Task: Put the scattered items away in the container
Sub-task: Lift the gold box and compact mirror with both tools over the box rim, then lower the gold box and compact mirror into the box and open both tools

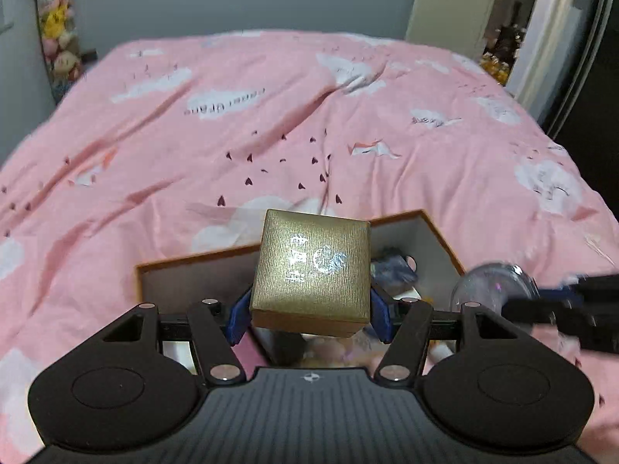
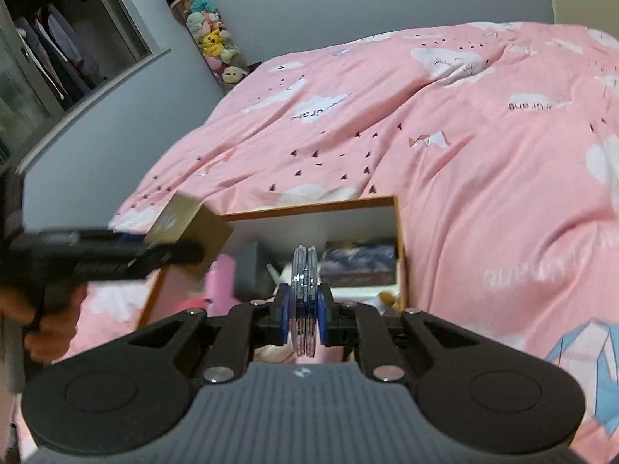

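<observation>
Above the open container [image 1: 425, 232] on the bed [image 1: 193, 135], the left gripper [image 1: 309, 313] pinching a gold box [image 1: 311, 266] and the right gripper [image 2: 305, 309] clamping clear discs [image 2: 304, 270] could collide, spilling either load.

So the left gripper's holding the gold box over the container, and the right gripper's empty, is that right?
Not quite. The right gripper isn't empty: the right wrist view shows it shut on a clear disc. The left gripper does hold the gold box over the container.
</observation>
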Tool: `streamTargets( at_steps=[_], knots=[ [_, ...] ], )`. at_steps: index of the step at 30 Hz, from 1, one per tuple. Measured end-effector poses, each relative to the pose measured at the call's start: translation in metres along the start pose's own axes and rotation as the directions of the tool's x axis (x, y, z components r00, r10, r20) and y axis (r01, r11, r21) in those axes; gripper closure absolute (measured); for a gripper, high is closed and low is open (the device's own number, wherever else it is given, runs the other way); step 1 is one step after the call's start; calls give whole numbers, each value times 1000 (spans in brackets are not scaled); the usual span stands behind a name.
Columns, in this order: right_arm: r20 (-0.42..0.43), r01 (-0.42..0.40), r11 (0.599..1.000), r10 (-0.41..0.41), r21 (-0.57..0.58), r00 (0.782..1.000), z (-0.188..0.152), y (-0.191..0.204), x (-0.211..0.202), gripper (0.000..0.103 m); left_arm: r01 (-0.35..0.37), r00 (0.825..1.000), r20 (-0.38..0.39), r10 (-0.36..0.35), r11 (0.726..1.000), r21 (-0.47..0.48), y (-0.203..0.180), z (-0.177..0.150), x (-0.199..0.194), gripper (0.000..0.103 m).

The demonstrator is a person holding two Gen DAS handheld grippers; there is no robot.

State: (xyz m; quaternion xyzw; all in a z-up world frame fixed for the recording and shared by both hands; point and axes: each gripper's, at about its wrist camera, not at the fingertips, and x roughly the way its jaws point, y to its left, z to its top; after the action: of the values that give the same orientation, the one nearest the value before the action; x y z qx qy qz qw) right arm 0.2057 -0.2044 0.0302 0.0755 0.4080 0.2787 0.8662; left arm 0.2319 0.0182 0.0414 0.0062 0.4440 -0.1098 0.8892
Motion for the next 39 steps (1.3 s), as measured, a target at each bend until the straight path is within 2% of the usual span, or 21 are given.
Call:
streamTargets(
  at_steps=[5, 11, 14, 18, 21, 24, 31, 36, 39],
  knots=[
    [-20, -23, 999, 24, 25, 1000, 14, -8, 28, 87, 38, 997, -69, -41, 998, -48, -2, 8, 35, 33],
    [-19, -30, 1000, 30, 3, 999, 20, -9, 47, 88, 3, 996, -86, -11, 995, -95, 0, 4, 53, 35],
    [-27, -20, 1000, 20, 8, 999, 22, -16, 54, 88, -16, 992, -130, -4, 987, -159, 6, 5, 52, 35],
    [-43, -22, 999, 24, 30, 999, 25, -24, 62, 88, -57, 994, -106, 40, 984, -168, 0, 7, 61, 35],
    [-52, -37, 998, 40, 48, 998, 27, -27, 68, 88, -38, 990, -138, 12, 981, -188, -3, 10, 77, 35],
    [-56, -31, 999, 33, 36, 998, 28, -25, 71, 88, -55, 989, -145, 28, 981, -184, -8, 8, 87, 35],
    [-48, -10, 1000, 11, 10, 999, 28, -28, 69, 88, -40, 991, -132, 17, 985, -169, -10, 1, 95, 34],
    [-61, 10, 1000, -10, -4, 998, 33, -32, 72, 88, -26, 992, -125, 10, 992, -125, -7, 4, 82, 34],
    [-79, 8, 1000, -10, -25, 997, 35, -31, 75, 88, -4, 989, -147, -11, 995, -102, -5, 7, 76, 33]
  ],
)
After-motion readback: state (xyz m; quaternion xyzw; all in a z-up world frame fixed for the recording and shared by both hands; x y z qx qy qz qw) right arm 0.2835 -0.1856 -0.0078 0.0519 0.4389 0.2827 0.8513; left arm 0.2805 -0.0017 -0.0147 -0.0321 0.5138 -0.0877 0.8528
